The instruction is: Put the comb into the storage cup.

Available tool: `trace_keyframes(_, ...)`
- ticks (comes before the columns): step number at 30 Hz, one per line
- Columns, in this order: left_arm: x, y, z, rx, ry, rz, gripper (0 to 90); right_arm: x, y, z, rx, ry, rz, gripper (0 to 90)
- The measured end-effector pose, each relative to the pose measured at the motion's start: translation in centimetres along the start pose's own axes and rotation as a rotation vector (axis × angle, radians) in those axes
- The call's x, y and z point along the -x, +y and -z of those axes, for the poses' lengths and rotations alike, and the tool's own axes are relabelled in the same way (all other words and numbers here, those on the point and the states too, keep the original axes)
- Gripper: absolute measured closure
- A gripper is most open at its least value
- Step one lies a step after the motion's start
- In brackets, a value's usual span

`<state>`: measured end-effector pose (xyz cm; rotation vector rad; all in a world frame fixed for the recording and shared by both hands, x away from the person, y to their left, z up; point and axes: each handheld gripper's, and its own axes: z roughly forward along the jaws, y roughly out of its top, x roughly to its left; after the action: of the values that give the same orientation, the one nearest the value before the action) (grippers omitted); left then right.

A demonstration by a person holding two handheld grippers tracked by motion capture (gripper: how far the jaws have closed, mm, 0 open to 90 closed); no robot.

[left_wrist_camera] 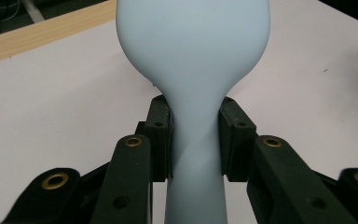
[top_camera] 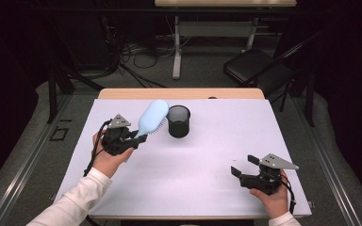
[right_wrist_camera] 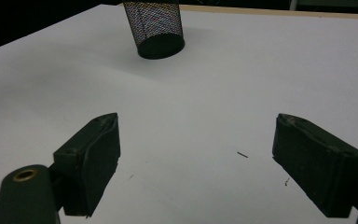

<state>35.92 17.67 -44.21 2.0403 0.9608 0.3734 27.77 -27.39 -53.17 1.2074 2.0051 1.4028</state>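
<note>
Left gripper (top_camera: 139, 138) clamps the pale blue hairbrush (top_camera: 152, 118) by its handle.

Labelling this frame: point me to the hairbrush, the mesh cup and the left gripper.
hairbrush (top_camera: 152, 117), high view, on the smooth back of its pale blue head.
mesh cup (top_camera: 178, 123), high view, on its black outer wall.
left gripper (left_wrist_camera: 195, 140), left gripper view, midway between its fingertips, clamped on the brush handle.

I am seeing the hairbrush (top_camera: 152, 117) lying just left of the mesh cup (top_camera: 178, 121), toward the table's (top_camera: 207, 155) far left; the right gripper (top_camera: 242, 165) is sitting near the front right corner.
</note>
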Motion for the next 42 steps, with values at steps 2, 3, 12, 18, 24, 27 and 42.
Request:
trace_keyframes(2,0.2,0.4,0.0,0.008,-0.001,-0.003,69.2,0.0,0.0,0.0,0.001,0.001,0.0,14.8)
trace_keyframes(3,0.2,0.4,0.0,0.008,-0.001,-0.003,69.2,0.0,0.0,0.0,0.001,0.001,0.0,14.8)
trace_keyframes(12,0.6,1.4,-0.4,0.042,-0.013,-0.004,69.2,0.0,0.0,-0.1,0.001,0.007,-0.003,14.8)
trace_keyframes(18,1.0,2.1,-0.8,0.055,-0.022,-0.015,69.2,0.0,0.0,-0.2,0.002,0.008,0.0,14.7)
trace_keyframes(24,1.3,2.5,-1.2,0.074,-0.029,-0.015,69.2,0.1,0.0,-0.2,0.0,0.016,-0.009,14.8)
trace_keyframes(27,1.4,2.8,-1.4,0.089,-0.031,-0.012,69.2,0.1,-0.1,-0.3,-0.017,0.017,-0.008,14.8)
trace_keyframes(42,2.1,3.6,-2.5,0.137,-0.047,-0.011,69.2,0.1,0.0,-0.1,0.006,0.015,-0.004,14.9)
